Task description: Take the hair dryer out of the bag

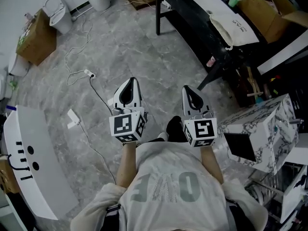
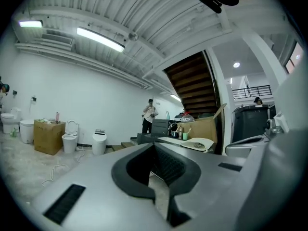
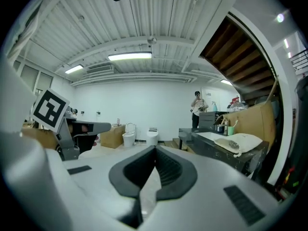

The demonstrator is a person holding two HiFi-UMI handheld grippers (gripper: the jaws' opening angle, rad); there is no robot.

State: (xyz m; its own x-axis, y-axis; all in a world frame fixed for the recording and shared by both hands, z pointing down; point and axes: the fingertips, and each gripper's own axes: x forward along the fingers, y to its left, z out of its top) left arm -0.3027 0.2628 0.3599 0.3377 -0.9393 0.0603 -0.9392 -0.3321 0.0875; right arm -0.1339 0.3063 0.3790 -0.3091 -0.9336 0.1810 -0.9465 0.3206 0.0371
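Note:
A cream drawstring bag (image 1: 236, 28) lies on the black table (image 1: 192, 18) at the upper right, well ahead of both grippers. No hair dryer shows in any view. My left gripper (image 1: 131, 83) and right gripper (image 1: 187, 90) hang side by side over the marble floor, in front of my chest, both shut and holding nothing. In the left gripper view the bag (image 2: 197, 144) lies far beyond the closed left gripper (image 2: 154, 146). The right gripper view has the bag (image 3: 239, 142) on the table's end, to the right of the closed right gripper (image 3: 155, 149).
A white cable with a plug (image 1: 79, 73) trails over the floor ahead of me. A cardboard box (image 1: 33, 40) and toilets (image 1: 60, 13) stand at the back left. A marble-patterned box (image 1: 262, 129) sits to my right, a white panel (image 1: 33, 158) to my left. A person (image 3: 197, 109) stands far back.

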